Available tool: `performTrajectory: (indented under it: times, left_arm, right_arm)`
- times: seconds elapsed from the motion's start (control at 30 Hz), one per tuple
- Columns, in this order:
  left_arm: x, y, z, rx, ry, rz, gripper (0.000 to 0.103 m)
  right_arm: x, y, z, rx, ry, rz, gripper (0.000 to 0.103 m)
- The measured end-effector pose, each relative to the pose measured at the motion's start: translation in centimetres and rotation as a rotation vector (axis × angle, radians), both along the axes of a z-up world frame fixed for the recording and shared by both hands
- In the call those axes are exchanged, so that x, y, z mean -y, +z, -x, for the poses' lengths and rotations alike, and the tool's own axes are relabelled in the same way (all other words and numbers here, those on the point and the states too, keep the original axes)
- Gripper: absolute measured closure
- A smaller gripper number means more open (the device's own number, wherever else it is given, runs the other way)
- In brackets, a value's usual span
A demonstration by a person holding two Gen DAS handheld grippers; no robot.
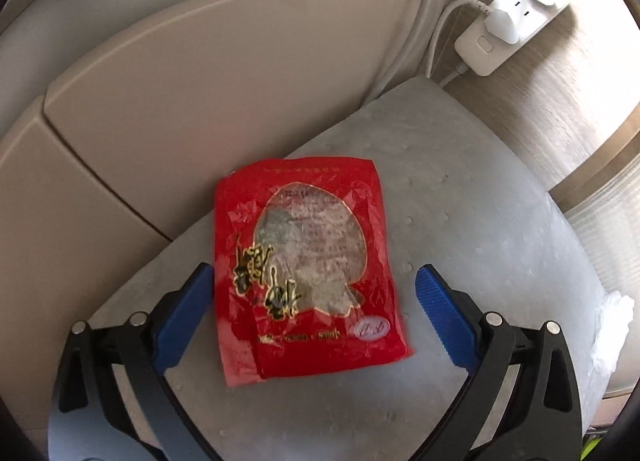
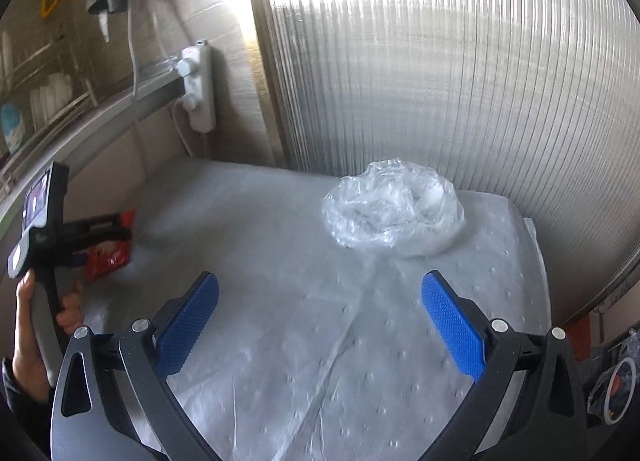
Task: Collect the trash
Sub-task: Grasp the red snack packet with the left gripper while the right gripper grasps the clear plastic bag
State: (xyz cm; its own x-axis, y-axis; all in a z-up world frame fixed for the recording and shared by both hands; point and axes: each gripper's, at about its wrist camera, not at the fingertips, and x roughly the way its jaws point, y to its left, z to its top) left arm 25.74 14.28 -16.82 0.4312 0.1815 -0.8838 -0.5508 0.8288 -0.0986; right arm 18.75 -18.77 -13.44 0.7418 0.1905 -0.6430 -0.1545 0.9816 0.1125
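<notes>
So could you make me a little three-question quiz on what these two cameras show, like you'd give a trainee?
1. True or false: the left tool is shut on the red wrapper.
2. Which piece of trash lies ahead of the right tool? A) a tin can B) a crumpled clear plastic bag C) a paper cup
3. Fill in: on the wall behind the grey mat hangs a white power ____.

Key
1. False: its fingers stand apart on either side of the wrapper.
2. B, the crumpled clear plastic bag, lying untouched on the mat.
3. strip: the power strip has plugs in it.
</notes>
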Motion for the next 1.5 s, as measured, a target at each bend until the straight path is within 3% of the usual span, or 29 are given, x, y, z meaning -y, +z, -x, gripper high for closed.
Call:
performTrajectory:
  times: [0.23, 0.3, 0.37, 0.57, 0.67, 0.97, 1.23, 1.5]
  left_arm:
    - [0.6, -0.3, -0.5, -0.020, 0.032, -0.050, 0.012]
    - [0.8, -0.1, -0.3, -0.011, 0.046, -0.076, 0.032]
    - [0.8, 0.1, -0.1, 0.003, 0.040, -0.076, 0.043]
    - [0.3, 0.7, 0.2, 0.029, 0.019, -0.073, 0.070]
    - [0.3, 1.0, 0.3, 0.042, -0.001, -0.071, 0.077]
    - [2.8, 2.4, 2.6, 0.101, -0.110, -0.156, 0.078]
    - [7.8, 1.9, 5.2, 0.146, -0.329, -0.101, 0.078]
    - [10.7, 0.8, 4.8, 0.136, -0.418, -0.095, 0.078]
  right_arm:
    - [0.0, -0.5, -0.5, -0.017, 0.004, -0.014, 0.002]
    - [0.0, -0.7, -0.4, -0.022, 0.004, -0.012, 0.002]
    - [0.0, -0.8, -0.3, -0.024, 0.002, -0.009, 0.002]
    - [0.1, -0.8, 0.0, -0.029, -0.002, -0.014, 0.002]
    - [0.0, -0.9, 0.0, -0.033, -0.001, -0.008, 0.002]
    - [0.8, -0.8, -0.9, -0.023, -0.028, 0.019, 0.002]
    - [1.9, -1.8, -6.8, -0.062, -0.081, 0.058, 0.002]
    - [2.2, -3.8, -12.0, -0.149, -0.108, 0.060, 0.002]
